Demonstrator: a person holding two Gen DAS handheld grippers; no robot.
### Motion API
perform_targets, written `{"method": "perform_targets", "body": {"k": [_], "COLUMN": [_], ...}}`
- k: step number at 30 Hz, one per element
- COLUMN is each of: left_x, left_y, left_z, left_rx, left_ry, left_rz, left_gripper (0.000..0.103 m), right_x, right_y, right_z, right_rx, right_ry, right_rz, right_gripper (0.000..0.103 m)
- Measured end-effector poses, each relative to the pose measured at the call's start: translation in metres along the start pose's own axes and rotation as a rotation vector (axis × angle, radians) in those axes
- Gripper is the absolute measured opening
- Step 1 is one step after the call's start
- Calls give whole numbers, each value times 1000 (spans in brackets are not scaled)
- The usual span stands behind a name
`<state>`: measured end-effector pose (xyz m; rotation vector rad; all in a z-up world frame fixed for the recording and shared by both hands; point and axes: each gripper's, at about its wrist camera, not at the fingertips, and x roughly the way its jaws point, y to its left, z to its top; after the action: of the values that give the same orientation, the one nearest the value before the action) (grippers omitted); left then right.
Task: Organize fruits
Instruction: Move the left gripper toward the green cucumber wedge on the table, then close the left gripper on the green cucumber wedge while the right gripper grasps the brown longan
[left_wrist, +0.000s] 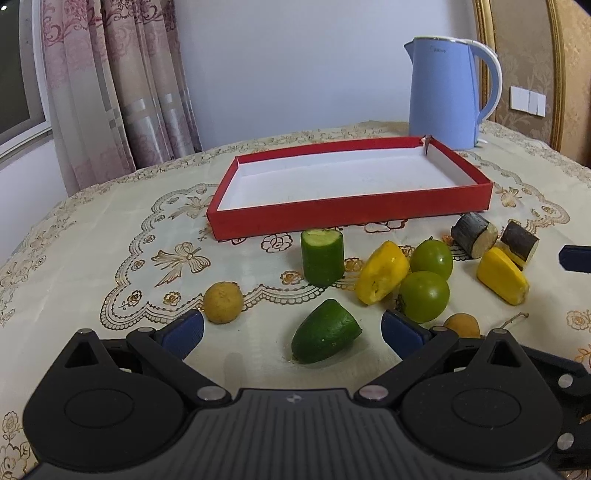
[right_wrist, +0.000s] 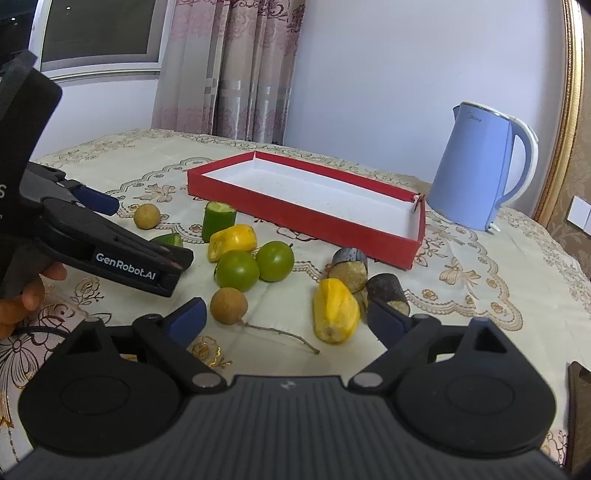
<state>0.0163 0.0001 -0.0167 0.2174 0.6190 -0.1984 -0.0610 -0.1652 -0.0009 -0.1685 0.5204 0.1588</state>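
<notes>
Hovering both claws agape, we see a cucumber piece (left_wrist: 325, 331) between the left claw (left_wrist: 291, 334) tips, a yellow fruit (right_wrist: 335, 311) inside the right claw (right_wrist: 293, 320), the red tray (left_wrist: 347, 214) beyond.

A red tray (left_wrist: 351, 214) with a white inside is sitting empty on the surface. In front of it, one cucumber piece (left_wrist: 322, 256) is standing upright and another (left_wrist: 325, 336) is lying on its side. Two green round fruits (left_wrist: 424, 295) are touching each other between two yellow chunks (left_wrist: 382, 273). Two small brown fruits (left_wrist: 223, 302), possibly longans, and two dark-skinned stubs (left_wrist: 474, 234) are lying nearby.
</notes>
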Motion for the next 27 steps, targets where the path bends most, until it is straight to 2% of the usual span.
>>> {"method": "perform_targets", "body": {"k": [7,9,15,18,19,27], "left_x": [4,4,9,9,9,4], "left_y": [-6,-6,-2,-4,-4,7], "left_z": [3,3,-2,-3,-2,-3], "left_rx": [14,10,-12,-24,-28,-62], "left_ry": [3,4,39,50,53,57], "left_rz": [19,11,-46,-86,-92,-105], "left_gripper": [102,95,66,50,40,40], "right_x": [-1,0,1,0,0,1], "right_y": [-7,-8,-12,-13,-13,-17], "right_z": [0,0,-1,-1,-1,-2], "right_rx": [16,17,38,42,41,47], "right_ry": [-2,-3,4,1,0,11], "right_rz": [-13,-13,-5,-10,-13,1], "right_gripper": [93,93,93,93,93,93]}}
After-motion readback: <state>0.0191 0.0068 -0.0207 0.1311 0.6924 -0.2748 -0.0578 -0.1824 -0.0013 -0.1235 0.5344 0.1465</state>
